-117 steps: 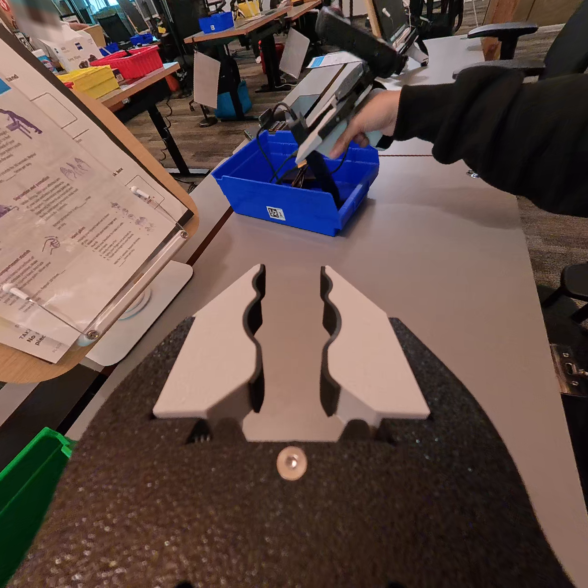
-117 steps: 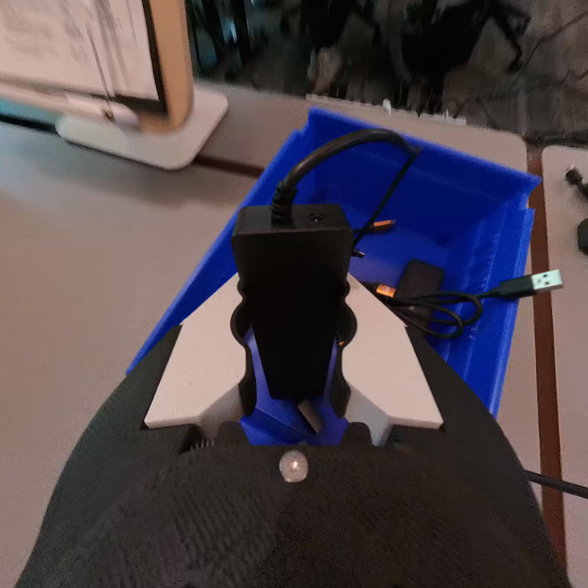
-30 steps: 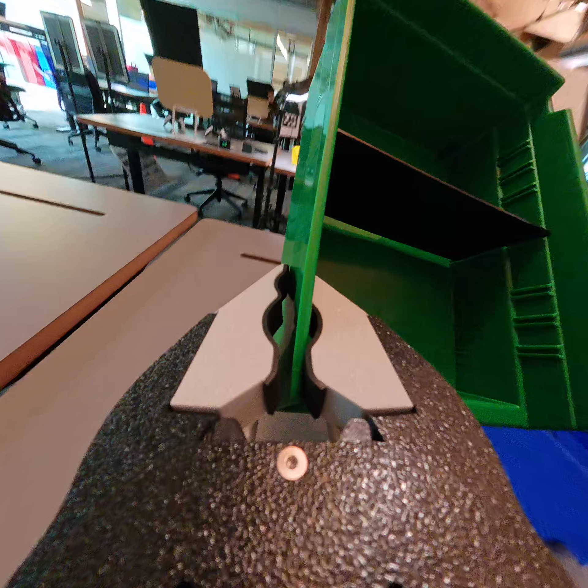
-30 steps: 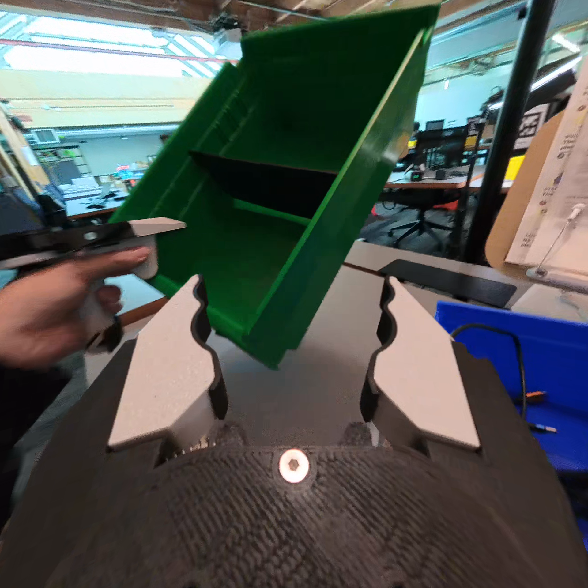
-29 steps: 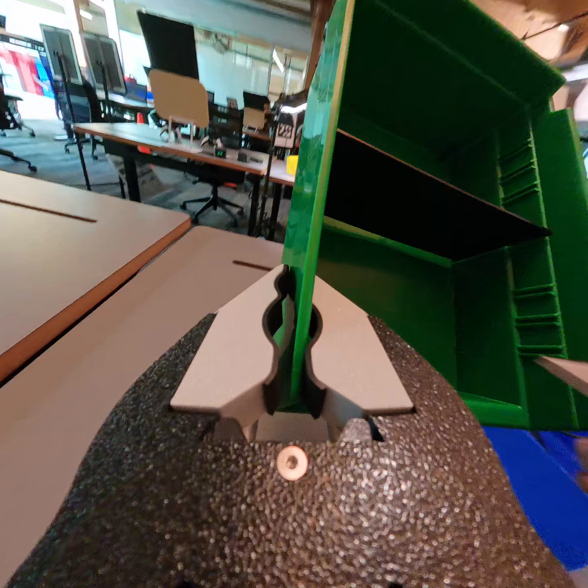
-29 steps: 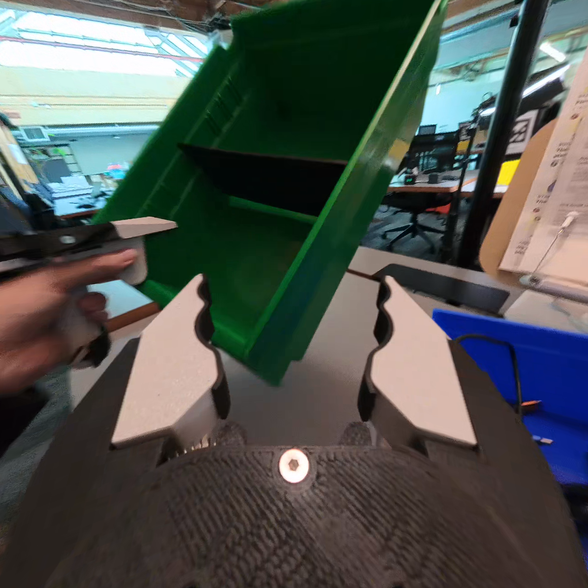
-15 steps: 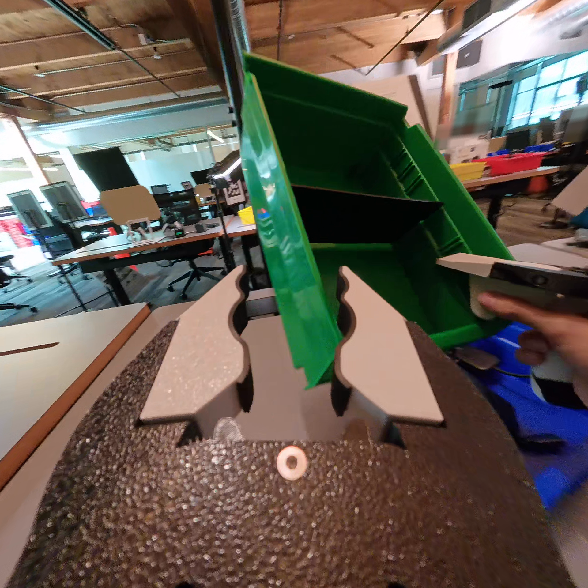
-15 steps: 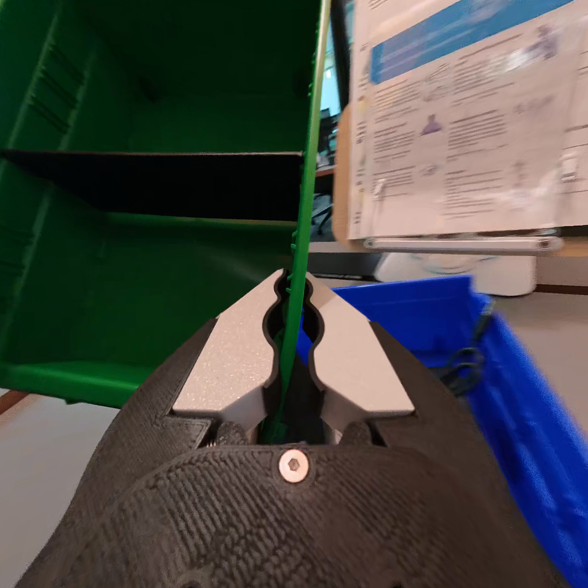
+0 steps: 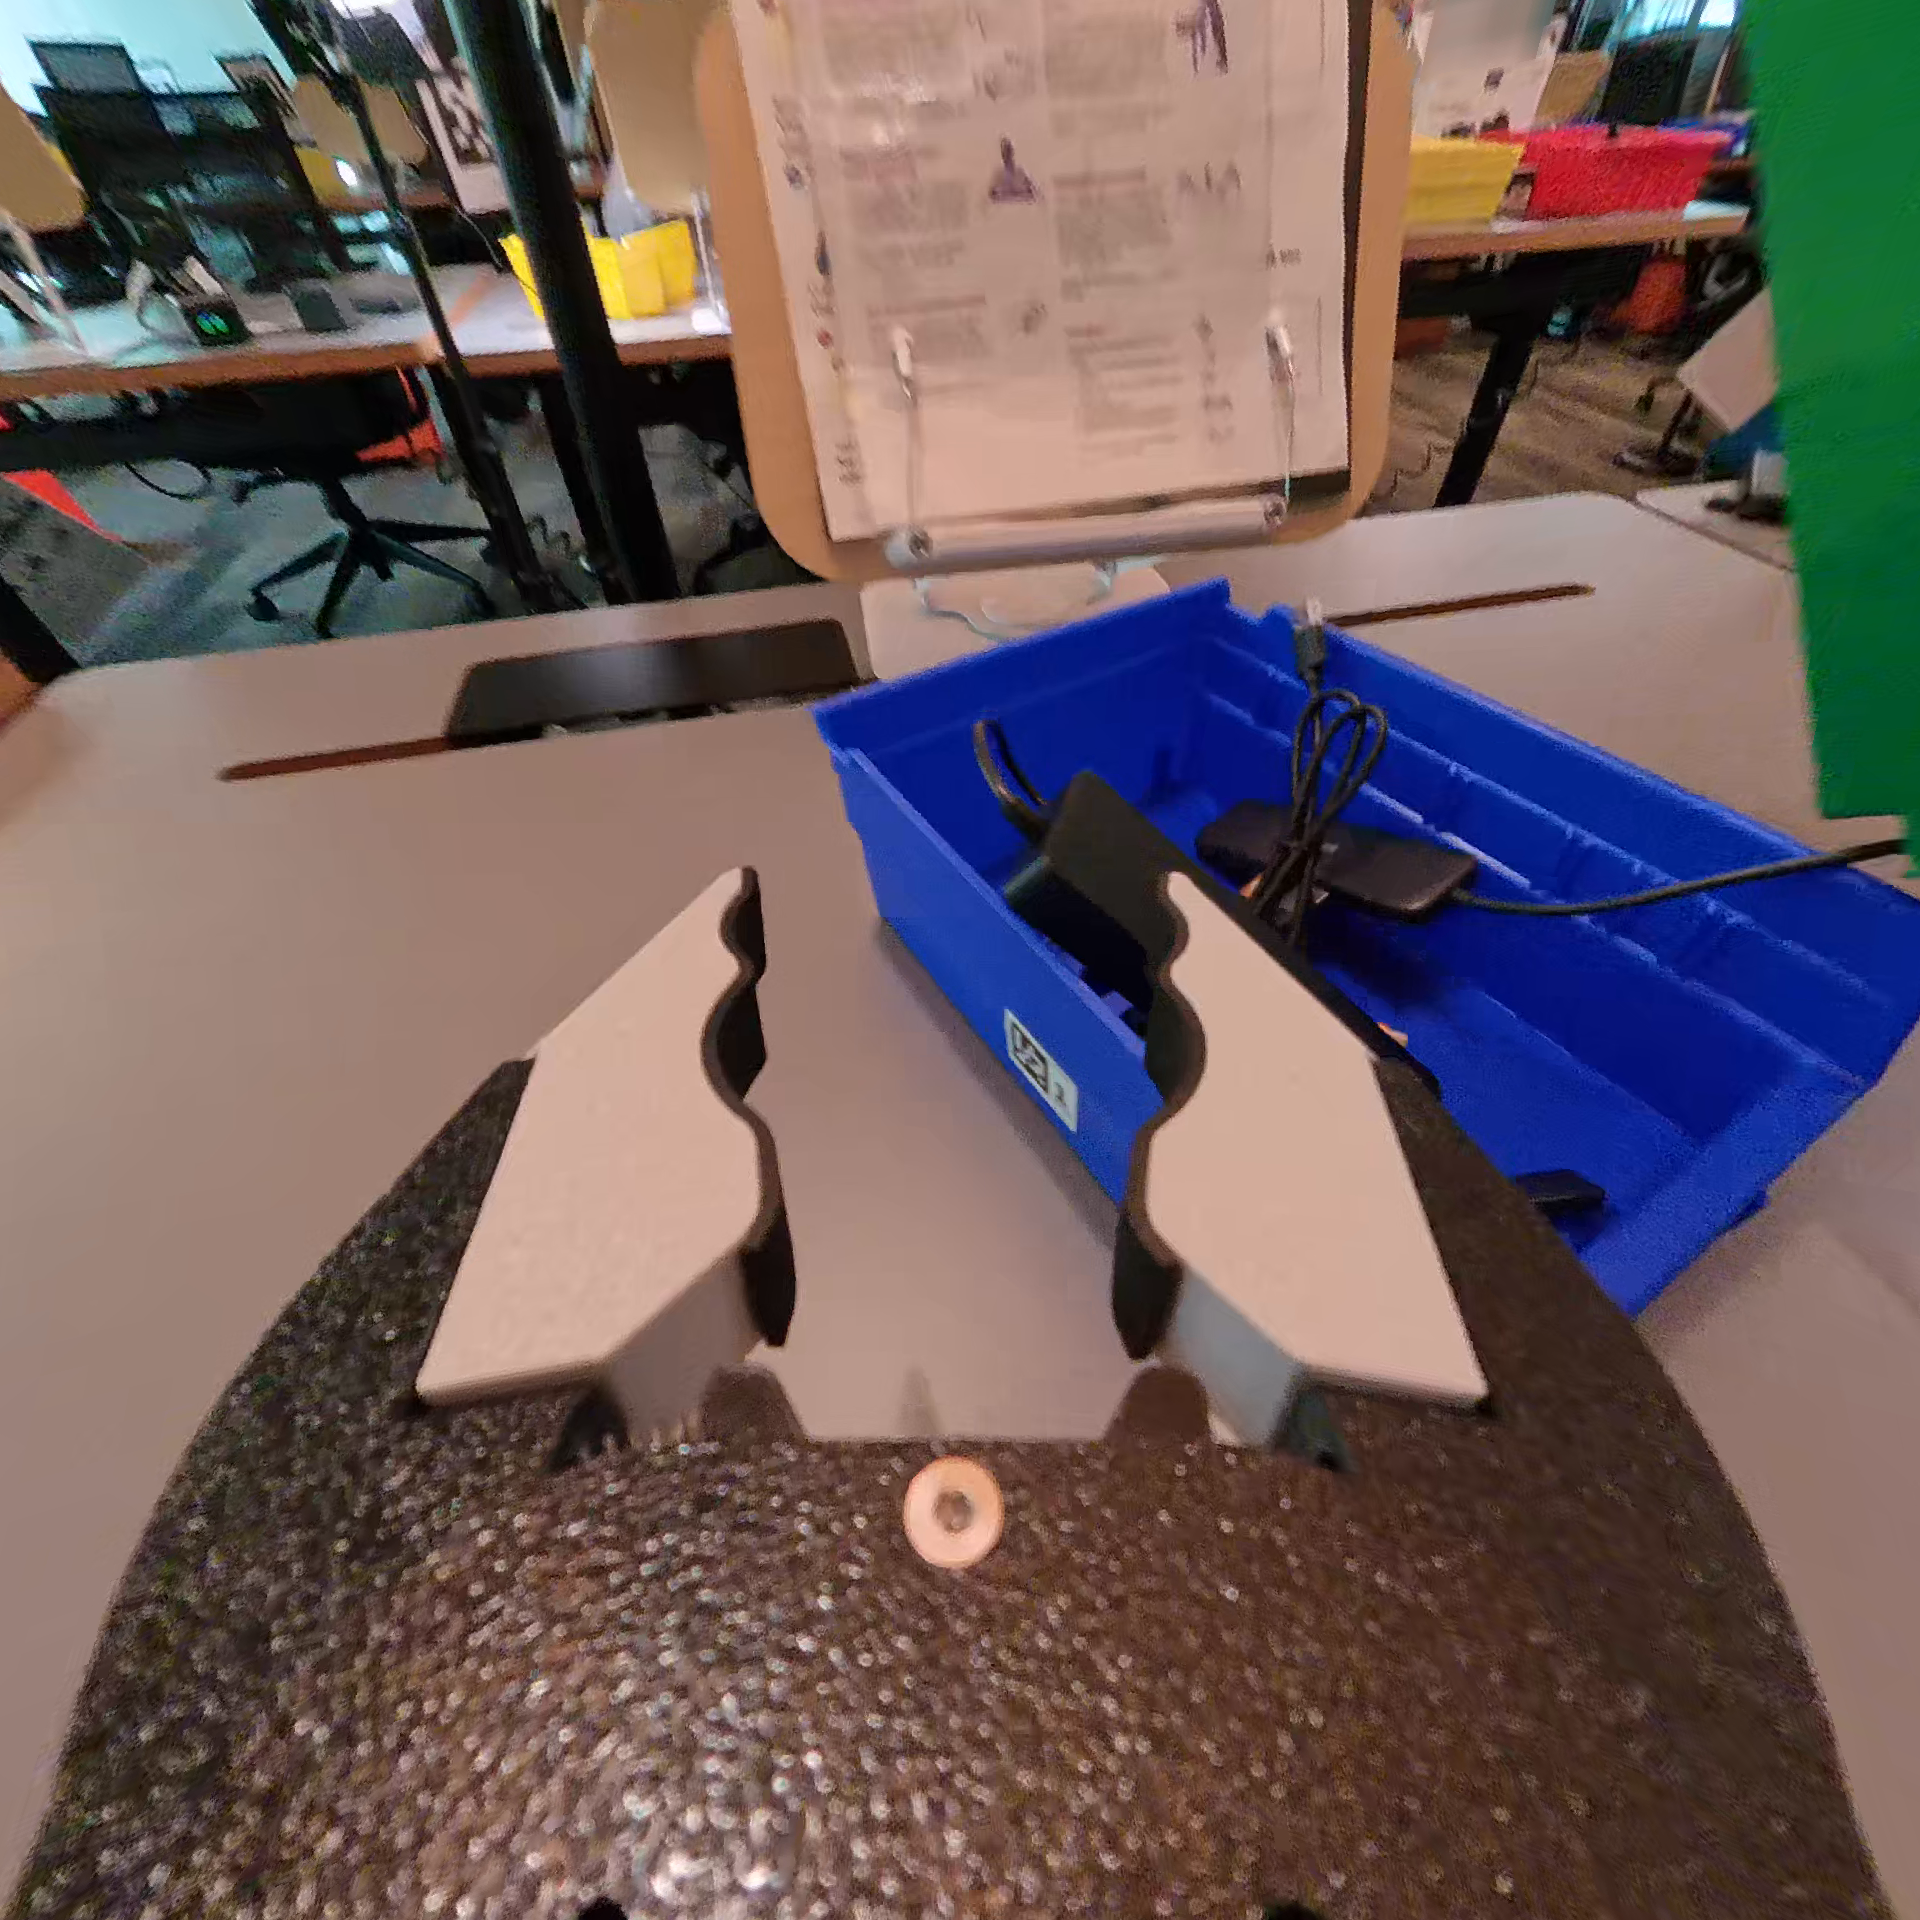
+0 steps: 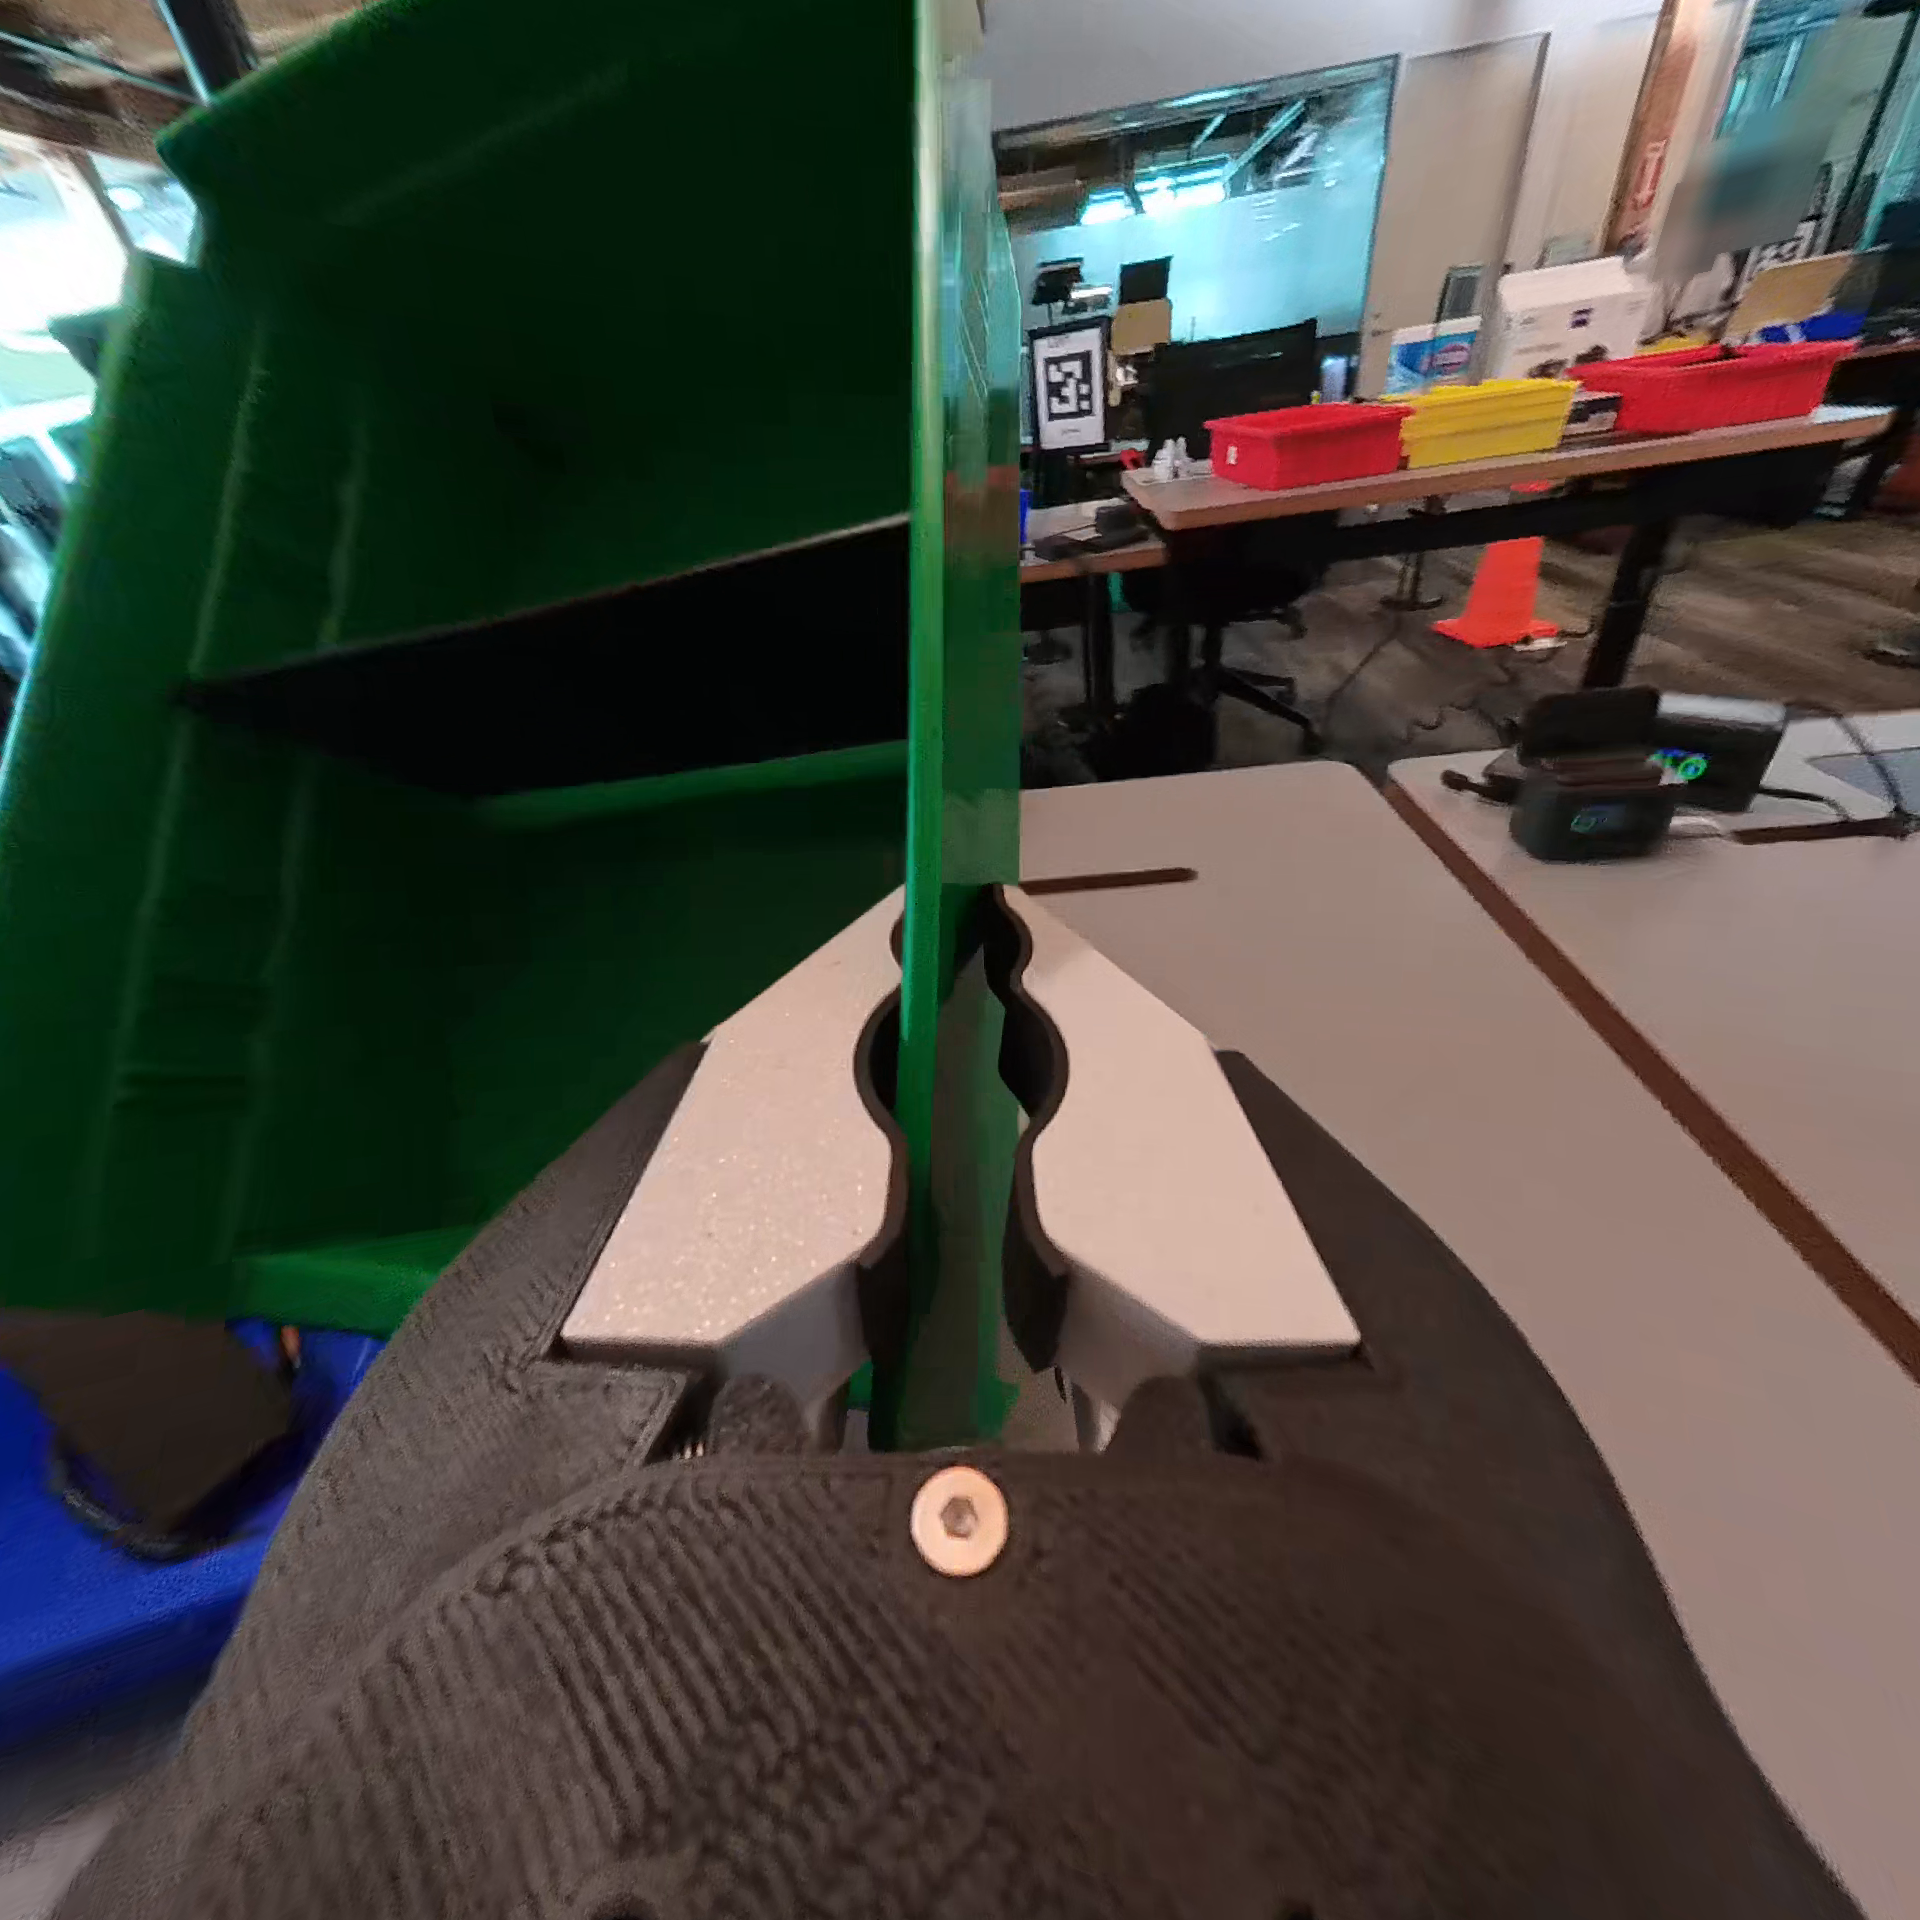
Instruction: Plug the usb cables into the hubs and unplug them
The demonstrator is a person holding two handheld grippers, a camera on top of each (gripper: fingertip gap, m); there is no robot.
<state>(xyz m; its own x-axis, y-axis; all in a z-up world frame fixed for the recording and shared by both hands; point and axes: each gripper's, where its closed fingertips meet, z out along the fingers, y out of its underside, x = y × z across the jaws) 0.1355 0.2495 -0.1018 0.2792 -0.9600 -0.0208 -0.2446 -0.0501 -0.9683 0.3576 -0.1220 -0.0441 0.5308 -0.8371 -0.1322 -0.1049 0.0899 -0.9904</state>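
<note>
Left gripper (image 9: 956,1049) jaws apart, nothing between them, only bare grey desk (image 9: 312,935) under the gap. Fingers (image 9: 613,1174) are flat grey plates with wavy black inner edges, seated in a coarse black printed body.

Blue bin (image 9: 966,935) at 1 o'clock, ribbed plastic floor, white sticker on the near wall. Inside it: a black slab hub (image 9: 1101,873) leaning on the near wall, lower end hidden by the left gripper's finger; a second flat black hub (image 9: 1351,862) with a coiled black usb cable (image 9: 1320,779) draped over it. Plug ends too small to read.

Document stand (image 9: 1060,270) at 12 behind the blue bin, sheet blurred.

Right gripper (image 10: 951,925) clamped on the thin side wall of a green bin (image 10: 468,727), held off the desk and tipped on edge; black divider across its inside, top cut off. In the left wrist view it's just a green slab at 2 o'clock.
</note>
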